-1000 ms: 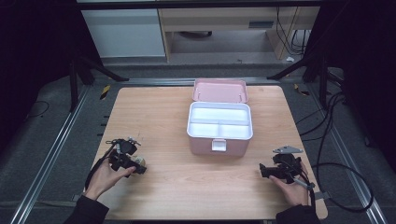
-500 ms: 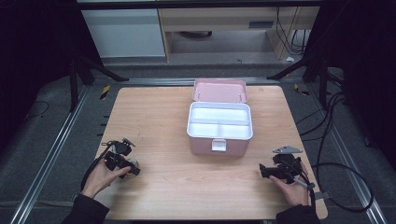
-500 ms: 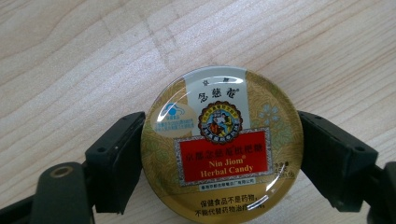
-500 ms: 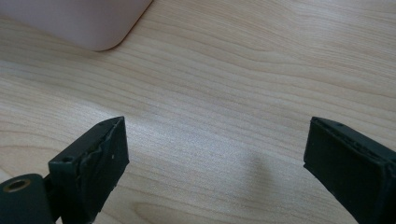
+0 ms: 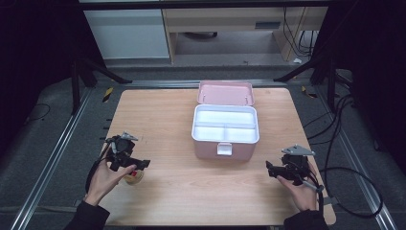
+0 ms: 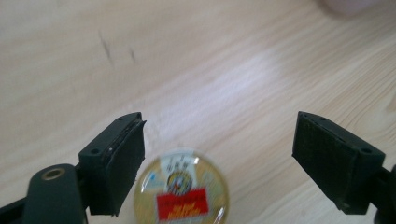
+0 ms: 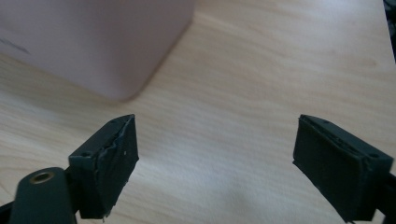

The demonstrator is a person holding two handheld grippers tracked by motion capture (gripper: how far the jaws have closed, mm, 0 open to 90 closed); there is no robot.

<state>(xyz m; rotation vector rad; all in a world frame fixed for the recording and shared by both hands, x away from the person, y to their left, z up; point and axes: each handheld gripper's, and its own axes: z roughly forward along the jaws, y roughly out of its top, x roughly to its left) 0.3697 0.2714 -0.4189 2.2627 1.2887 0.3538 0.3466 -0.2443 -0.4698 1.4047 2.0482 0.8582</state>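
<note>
One small jar (image 6: 181, 192) lies on the table beneath left gripper (image 6: 217, 158), jaws apart, ungripped | right gripper (image 7: 215, 163) gaping, holding nothing | pink box (image 5: 225, 125) open, trays bare | stowing not begun

Table (image 5: 182, 201) bears open lidded box (image 5: 225, 129) at centre, toward far edge; lid (image 5: 226, 92) stands behind tray. Left gripper (image 5: 139, 164) near left corner, above small round jar (image 6: 181, 192) on table. Right gripper (image 5: 269, 168) near right corner, well apart from left, box between and beyond.
</note>
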